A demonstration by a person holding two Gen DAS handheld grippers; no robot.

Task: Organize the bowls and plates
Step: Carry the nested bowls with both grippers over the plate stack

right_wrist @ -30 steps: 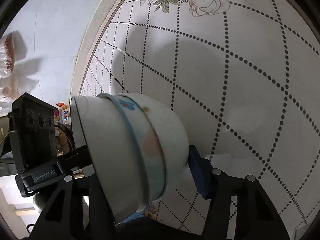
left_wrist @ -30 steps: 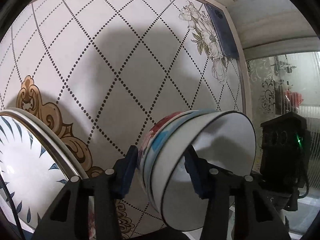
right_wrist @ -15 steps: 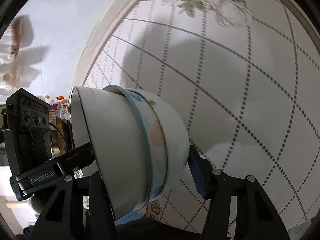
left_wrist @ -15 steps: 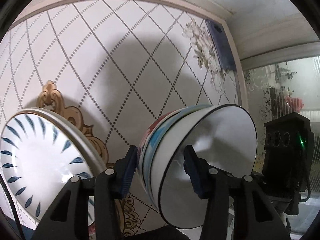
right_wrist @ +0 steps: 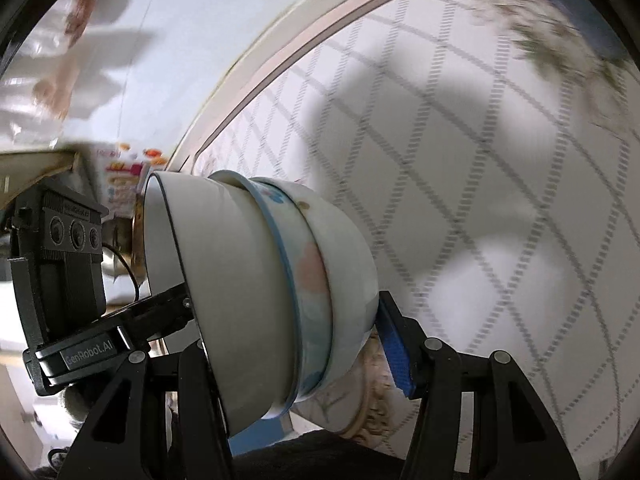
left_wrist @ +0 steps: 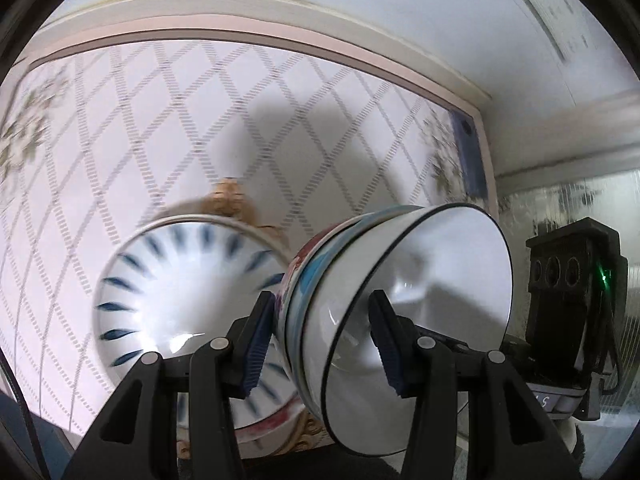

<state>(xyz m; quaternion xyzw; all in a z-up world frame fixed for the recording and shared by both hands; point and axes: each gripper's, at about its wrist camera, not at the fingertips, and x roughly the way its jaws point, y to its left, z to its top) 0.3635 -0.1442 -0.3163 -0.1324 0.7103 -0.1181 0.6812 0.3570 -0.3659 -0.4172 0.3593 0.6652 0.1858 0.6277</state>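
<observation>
You are gripping one stack of nested bowls [left_wrist: 400, 312] with both tools, held on its side above the patterned tabletop [left_wrist: 168, 128]. Your left gripper [left_wrist: 320, 344] is standing partly open around the stack's wall: one blue pad [left_wrist: 256, 348] is pressing the flowered outside, the other is sitting inside the white top bowl. Your right gripper [right_wrist: 296, 348] is standing about half open on the opposite side of the same stack [right_wrist: 272, 292]; its blue pad [right_wrist: 394, 352] is touching the outermost bowl near its base, while its other finger is hidden behind the bowls. Each wrist view is showing the other tool's black camera block beside the stack's mouth. A plate [left_wrist: 172, 292] with blue leaf marks is lying on the tabletop below, just left of the stack in the left view, motion-blurred.
</observation>
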